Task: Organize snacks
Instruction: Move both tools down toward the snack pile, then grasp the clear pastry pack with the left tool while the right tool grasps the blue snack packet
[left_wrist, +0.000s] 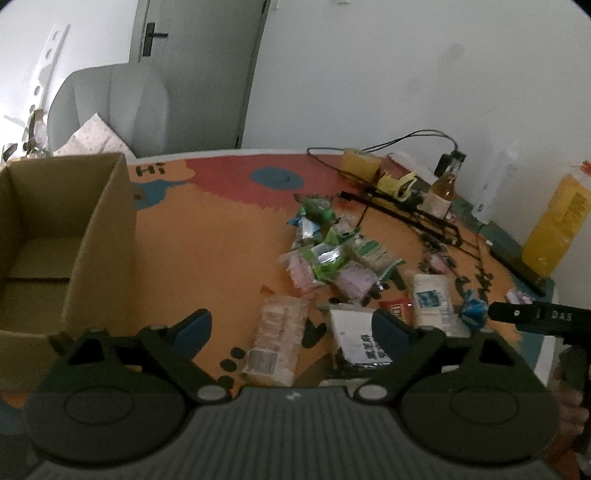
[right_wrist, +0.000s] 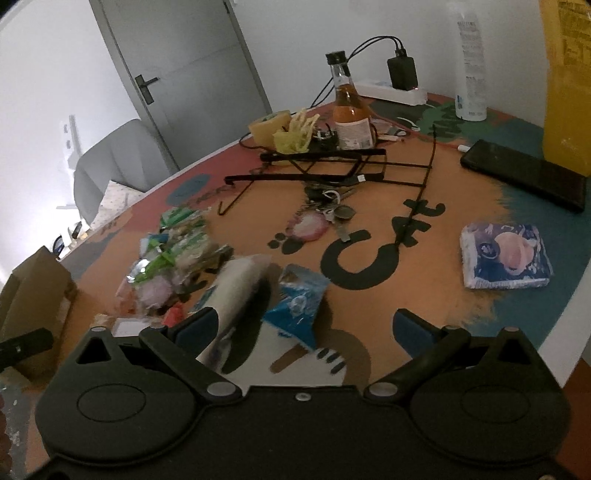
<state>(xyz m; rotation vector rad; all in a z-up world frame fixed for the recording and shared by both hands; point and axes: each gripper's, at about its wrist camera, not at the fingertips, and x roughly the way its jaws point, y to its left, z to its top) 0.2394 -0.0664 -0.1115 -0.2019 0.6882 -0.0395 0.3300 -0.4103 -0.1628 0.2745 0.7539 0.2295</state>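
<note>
A heap of small snack packets (left_wrist: 332, 254) lies mid-table, green, pink and silver. Nearer to me lie a clear pack of biscuits (left_wrist: 277, 339) and a white packet (left_wrist: 354, 336). My left gripper (left_wrist: 291, 325) hangs open just above them, the biscuit pack showing between its blue pads without touching them. An open cardboard box (left_wrist: 55, 240) stands at the left with nothing visible inside. In the right wrist view my right gripper (right_wrist: 304, 326) is open over a blue snack packet (right_wrist: 299, 299) and a white packet (right_wrist: 236, 291). The heap of snack packets (right_wrist: 173, 251) is to its left.
Black hangers (right_wrist: 332, 170), keys (right_wrist: 328, 210), a bottle (right_wrist: 351, 110), a phone (right_wrist: 524, 177), a tissue pack (right_wrist: 506, 254) and a tall yellow box (left_wrist: 557, 229) crowd the far right of the round painted table (left_wrist: 221, 240). A grey chair (left_wrist: 107, 107) stands behind the box.
</note>
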